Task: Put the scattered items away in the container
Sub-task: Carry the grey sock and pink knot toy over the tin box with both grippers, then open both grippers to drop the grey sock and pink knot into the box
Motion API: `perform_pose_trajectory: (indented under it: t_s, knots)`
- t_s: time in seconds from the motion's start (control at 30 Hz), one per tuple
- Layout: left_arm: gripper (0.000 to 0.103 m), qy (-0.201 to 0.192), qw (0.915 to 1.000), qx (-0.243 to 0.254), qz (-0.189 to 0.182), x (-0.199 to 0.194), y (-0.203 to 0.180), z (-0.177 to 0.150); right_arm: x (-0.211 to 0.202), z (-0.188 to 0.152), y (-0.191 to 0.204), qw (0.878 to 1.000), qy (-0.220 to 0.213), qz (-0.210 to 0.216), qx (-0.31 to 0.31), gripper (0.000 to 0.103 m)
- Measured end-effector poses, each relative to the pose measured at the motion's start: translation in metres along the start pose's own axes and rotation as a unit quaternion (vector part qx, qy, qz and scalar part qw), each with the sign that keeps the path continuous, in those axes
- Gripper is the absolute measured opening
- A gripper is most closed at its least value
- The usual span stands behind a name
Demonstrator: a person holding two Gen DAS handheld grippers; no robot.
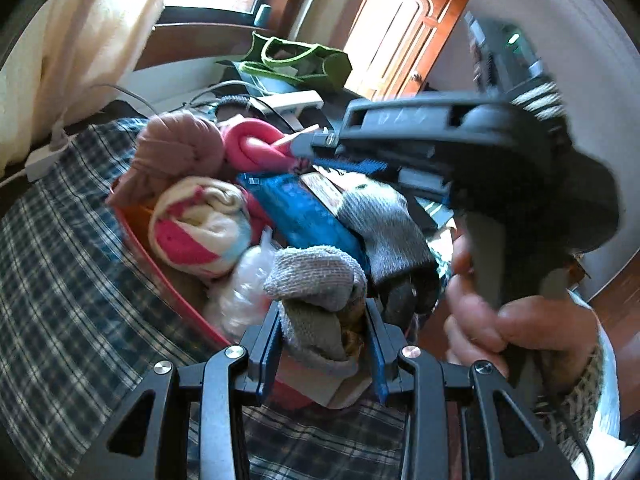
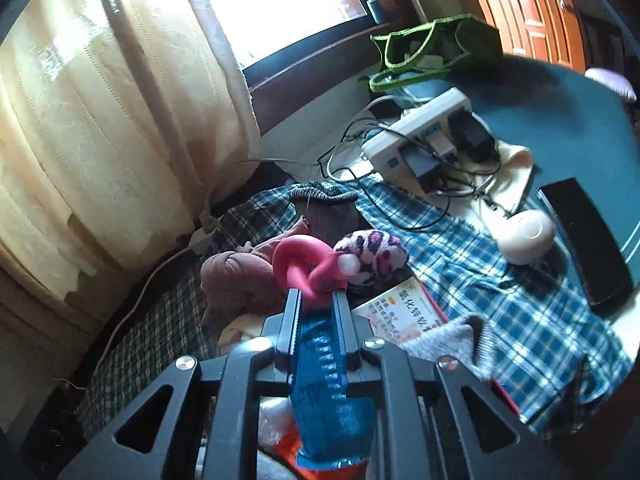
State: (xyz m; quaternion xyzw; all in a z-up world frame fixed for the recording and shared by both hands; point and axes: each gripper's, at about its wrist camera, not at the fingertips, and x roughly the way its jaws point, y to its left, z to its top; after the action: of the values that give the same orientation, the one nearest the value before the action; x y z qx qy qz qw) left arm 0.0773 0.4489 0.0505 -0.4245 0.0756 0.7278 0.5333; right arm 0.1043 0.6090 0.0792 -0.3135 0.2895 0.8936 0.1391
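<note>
While the left gripper (image 1: 323,328) is clamped on a rolled grey sock (image 1: 320,280) just above the near rim of the red container (image 1: 160,264), the right gripper (image 2: 316,312) has its fingers closed on a blue packet (image 2: 332,392) that hangs down between them. In the left wrist view the container sits on a blue plaid cloth (image 1: 60,280) and is heaped: a pink-and-white sock ball (image 1: 200,232) at ten o'clock from the held sock, a mauve knotted cloth (image 1: 180,148) beyond it at eleven, a knotted pink foam tube (image 1: 256,148) at twelve, a darker grey sock (image 1: 384,220) at one o'clock, and a clear plastic bag (image 1: 244,292) touching the held sock at nine. The person's right hand (image 1: 508,312) wraps the other tool's handle at three o'clock. In the right wrist view a leopard-print sock (image 2: 372,256) lies at one o'clock from the fingertips, just beside the foam tube, with a printed booklet (image 2: 396,312) at three. Farther out on the table at one o'clock, well apart from the container, sit a white power strip (image 2: 416,128), a white round pot (image 2: 528,236), a black flat case (image 2: 584,240) and a green felt bag (image 2: 432,48).
</note>
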Motion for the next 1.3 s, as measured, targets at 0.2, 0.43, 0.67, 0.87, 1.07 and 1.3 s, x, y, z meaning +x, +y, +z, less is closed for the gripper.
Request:
perform_pose_trajectory:
  t_s: [0.2, 0.43, 0.67, 0.87, 1.07, 1.3]
  knots:
    - [0.039, -0.003, 0.9993, 0.026, 0.026, 0.004, -0.011, -0.007, -0.022, -0.003, 0.002, 1.0, -0.026, -0.009, -0.006, 0.071]
    - [0.041, -0.014, 0.9964, 0.052, 0.066, 0.002, -0.02, -0.019, -0.038, -0.01, 0.007, 0.999, -0.041, -0.008, -0.014, 0.071]
    - [0.049, -0.029, 0.9926, 0.06, 0.102, -0.008, -0.021, -0.022, -0.042, -0.019, 0.01, 0.999, -0.044, -0.018, -0.027, 0.071]
    - [0.054, -0.038, 0.9893, 0.063, 0.126, -0.009, -0.019, -0.02, -0.045, -0.024, 0.008, 0.998, -0.044, -0.02, -0.026, 0.071]
    - [0.054, -0.041, 0.9878, 0.068, 0.134, -0.013, -0.02, -0.022, -0.048, -0.028, 0.009, 0.998, -0.045, -0.021, -0.025, 0.072]
    - [0.059, -0.041, 0.986, 0.063, 0.148, -0.017, -0.016, -0.023, -0.053, -0.034, 0.01, 0.998, -0.048, -0.028, -0.031, 0.072]
